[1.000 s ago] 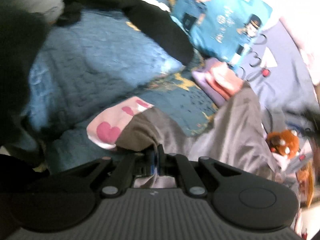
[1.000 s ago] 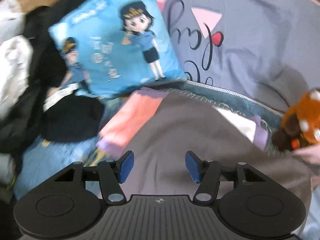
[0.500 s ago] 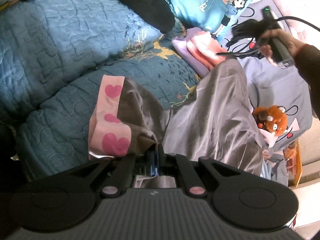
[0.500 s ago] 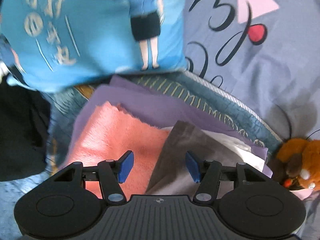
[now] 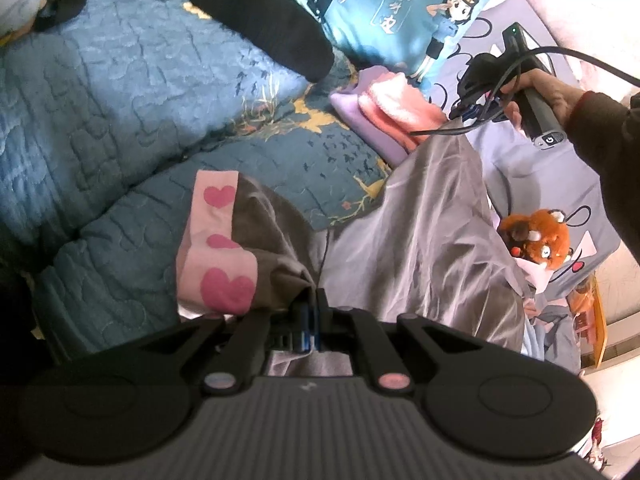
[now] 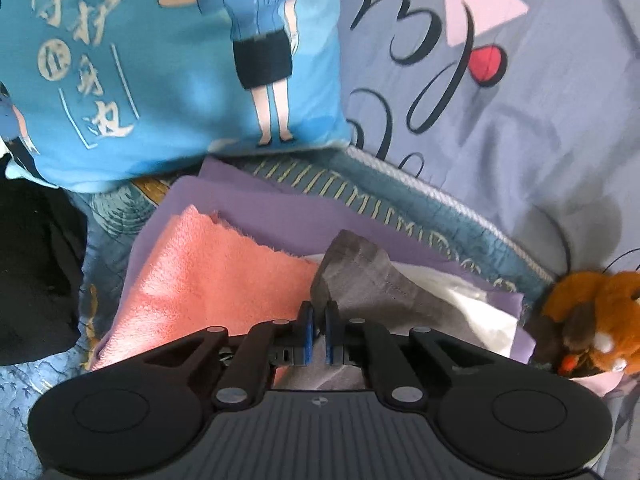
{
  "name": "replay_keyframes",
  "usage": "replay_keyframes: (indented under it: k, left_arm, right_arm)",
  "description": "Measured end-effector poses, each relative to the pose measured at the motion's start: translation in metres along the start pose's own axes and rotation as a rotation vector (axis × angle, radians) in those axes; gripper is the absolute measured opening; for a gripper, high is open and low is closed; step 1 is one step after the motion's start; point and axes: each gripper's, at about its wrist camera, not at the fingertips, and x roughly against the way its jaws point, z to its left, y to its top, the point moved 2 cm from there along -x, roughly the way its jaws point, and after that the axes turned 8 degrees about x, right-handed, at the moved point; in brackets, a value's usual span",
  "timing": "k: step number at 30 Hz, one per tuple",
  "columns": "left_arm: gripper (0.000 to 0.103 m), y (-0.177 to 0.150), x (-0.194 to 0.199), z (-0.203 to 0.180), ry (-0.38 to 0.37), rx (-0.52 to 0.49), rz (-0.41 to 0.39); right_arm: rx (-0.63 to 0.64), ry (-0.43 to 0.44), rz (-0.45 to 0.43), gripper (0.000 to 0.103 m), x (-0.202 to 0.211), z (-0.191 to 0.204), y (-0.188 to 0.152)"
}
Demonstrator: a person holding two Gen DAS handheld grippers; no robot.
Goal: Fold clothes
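Grey garment point(image 5: 424, 240) lay spread across the blue quilted bed point(image 5: 120, 120), pinched at both ends: the left gripper point(image 5: 310, 312) had its fingers clamped on the hem beside the pink heart-print band point(image 5: 216, 248), while the right gripper point(image 6: 318, 330) was closing its fingers on the far corner. Nearby lay a pink towel point(image 6: 208, 272), a cartoon pillow point(image 6: 160, 60) and an orange plush toy point(image 6: 592, 320).

A home bedroom. A bed is covered by a quilted blue bedspread point(image 5: 132, 92) and a lavender sheet point(image 6: 540, 120), with a cartoon-print pillow point(image 6: 160, 72), a plush toy point(image 5: 536, 240) and loose clothes on top.
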Motion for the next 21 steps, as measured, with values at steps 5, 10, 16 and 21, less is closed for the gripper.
replay_keyframes:
  k: [5, 10, 16, 21]
  left_arm:
    - [0.002, -0.001, 0.009, -0.006, -0.018, -0.025, -0.034]
    - [0.002, -0.016, 0.021, -0.031, -0.115, -0.152, -0.033]
    - [0.002, -0.053, 0.035, -0.075, -0.266, -0.402, 0.004]
    - [0.003, -0.077, 0.048, -0.102, -0.335, -0.590, -0.007]
  right_arm:
    - [-0.021, 0.031, -0.037, 0.005, 0.013, -0.007, -0.001]
    - [-0.126, 0.077, -0.122, 0.005, 0.027, -0.033, -0.013]
    - [-0.245, 0.160, -0.220, 0.005, 0.040, -0.081, -0.038]
    - [-0.335, 0.192, -0.253, 0.005, 0.042, -0.125, -0.064]
